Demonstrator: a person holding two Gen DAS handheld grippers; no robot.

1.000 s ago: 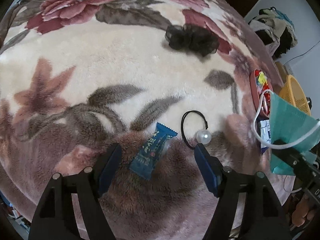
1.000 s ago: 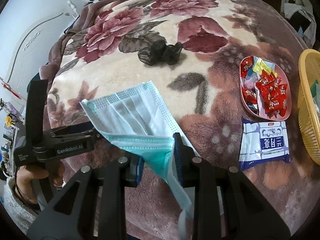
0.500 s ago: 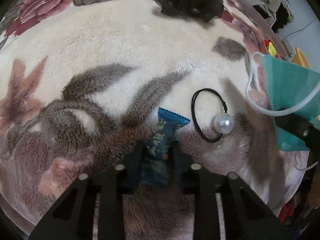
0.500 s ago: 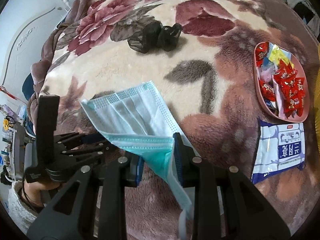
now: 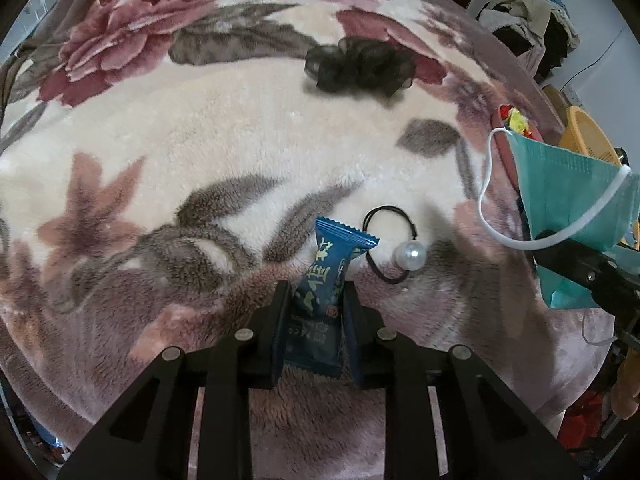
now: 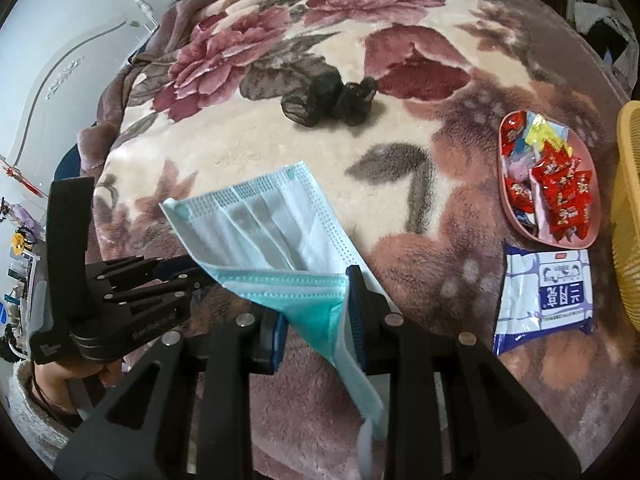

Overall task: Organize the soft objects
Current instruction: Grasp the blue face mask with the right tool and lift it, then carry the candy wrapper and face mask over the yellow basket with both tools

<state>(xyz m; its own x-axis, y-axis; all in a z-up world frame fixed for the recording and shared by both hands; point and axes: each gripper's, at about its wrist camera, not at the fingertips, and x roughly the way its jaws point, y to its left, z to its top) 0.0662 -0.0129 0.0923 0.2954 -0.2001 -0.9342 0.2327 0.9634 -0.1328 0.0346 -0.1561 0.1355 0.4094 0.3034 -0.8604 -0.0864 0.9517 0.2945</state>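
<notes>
- Closing in from wide apart, the left gripper (image 5: 316,308) is now pinching the blue candy packet (image 5: 326,280), lifting it off the floral blanket (image 5: 200,120).
- Just right of those tongs, a pearl hair tie (image 5: 394,248) is lying.
- Right gripper (image 6: 316,308) is clamping the face mask (image 6: 276,236).

A blue candy wrapper (image 5: 320,280) carries pale Chinese characters running along its length, too distorted by the lens to read with confidence. A white-and-blue packet (image 6: 544,292) lying on the floral blanket (image 6: 280,152) shows large Chinese characters on a blue panel, seen upside down and only partly legible. The side of the left gripper (image 6: 176,280) bears small pale lettering that appears to read "GenRobot.AI", though it is faint here.
</notes>
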